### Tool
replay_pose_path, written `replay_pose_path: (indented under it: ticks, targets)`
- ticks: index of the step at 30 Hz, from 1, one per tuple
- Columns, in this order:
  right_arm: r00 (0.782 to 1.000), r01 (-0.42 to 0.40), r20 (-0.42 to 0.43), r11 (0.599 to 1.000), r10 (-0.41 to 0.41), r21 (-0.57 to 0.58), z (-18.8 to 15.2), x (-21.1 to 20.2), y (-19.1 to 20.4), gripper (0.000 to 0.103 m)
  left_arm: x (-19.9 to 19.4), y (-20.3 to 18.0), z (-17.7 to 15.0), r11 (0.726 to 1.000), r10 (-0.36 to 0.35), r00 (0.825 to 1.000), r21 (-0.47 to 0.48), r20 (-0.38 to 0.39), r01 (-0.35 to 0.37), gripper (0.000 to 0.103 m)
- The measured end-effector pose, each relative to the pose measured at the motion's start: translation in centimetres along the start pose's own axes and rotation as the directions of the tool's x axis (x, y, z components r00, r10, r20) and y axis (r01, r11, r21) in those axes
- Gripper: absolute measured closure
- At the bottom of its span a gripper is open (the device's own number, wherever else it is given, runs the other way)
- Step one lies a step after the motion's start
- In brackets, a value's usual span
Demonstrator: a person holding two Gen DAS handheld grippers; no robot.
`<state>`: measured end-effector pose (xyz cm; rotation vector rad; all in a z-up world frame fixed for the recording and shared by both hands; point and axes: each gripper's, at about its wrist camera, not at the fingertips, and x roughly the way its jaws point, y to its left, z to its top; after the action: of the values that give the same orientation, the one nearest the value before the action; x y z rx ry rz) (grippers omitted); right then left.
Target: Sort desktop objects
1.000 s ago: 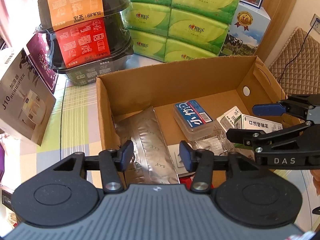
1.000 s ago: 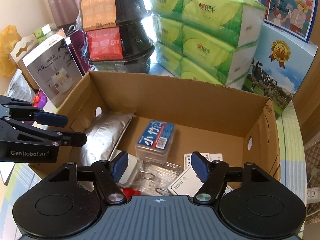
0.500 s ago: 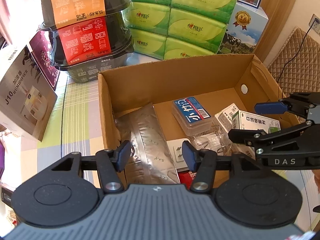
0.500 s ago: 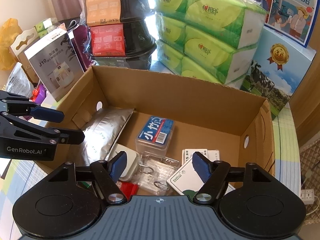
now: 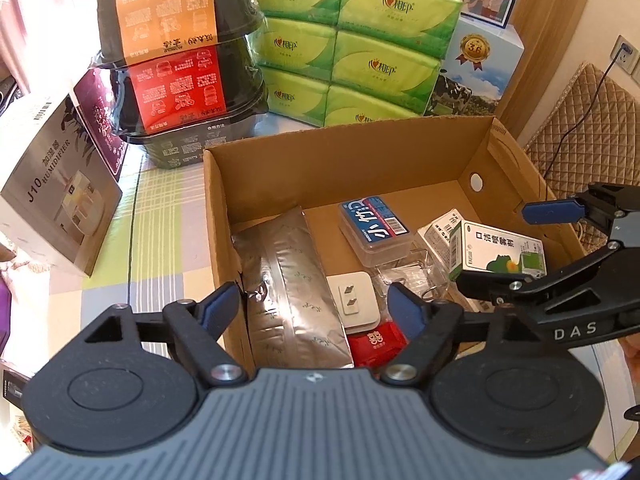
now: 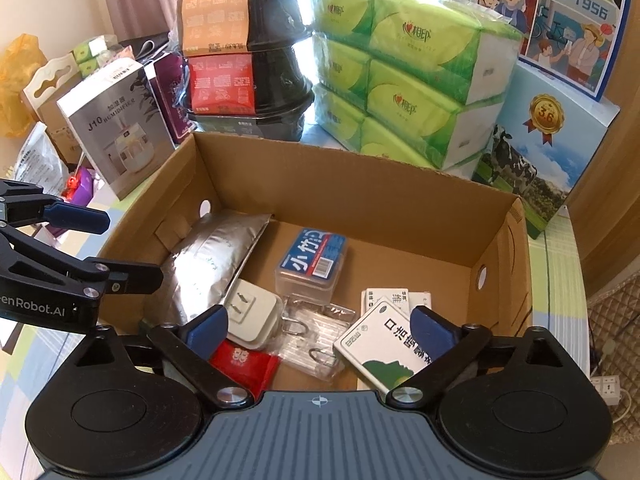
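Clutter fills the near half of the cardboard box (image 6: 400, 216): a silver foil pouch (image 6: 208, 256) along its left wall, a white plug adapter (image 6: 250, 316) and a red packet (image 6: 244, 362) at the near edge, a clear case with a blue label (image 6: 312, 260) toward the middle, a clear packet of hooks (image 6: 316, 332), and a white-and-green medicine carton (image 6: 384, 340) at the near right over another small carton. The far half of the floor is bare.

Both claws hover above the near rim, well apart from each other. The left gripper (image 5: 316, 308) is spread wide over the pouch and holds nothing; the right gripper (image 6: 320, 328) is equally wide and empty over the hooks and carton.

Judging by position, a pick comes next. Best to drop straight onto one item, straddle its narrow sides, and avoid catching the overlapping neighbour.
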<state>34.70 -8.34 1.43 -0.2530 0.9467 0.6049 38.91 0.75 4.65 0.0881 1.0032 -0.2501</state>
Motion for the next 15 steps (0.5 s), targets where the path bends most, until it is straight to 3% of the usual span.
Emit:
replay_pose_path:
  ticks: [8, 15]
  targets:
    - [1.000, -0.010, 0.003, 1.000, 0.010, -0.008, -1.2, -2.1, 0.4, 0.002, -2.5, -0.7, -1.1, 1.000, 0.020, 0.999, 0.015, 0.040, -0.021, 0.003]
    - [1.000, -0.004, 0.006, 1.000, 0.004, -0.021, -2.7, -4.5, 0.6, 0.002, -4.6, -1.4, -2.9, 0.999, 0.045, 0.998, 0.023, 0.038, -0.046, 0.002]
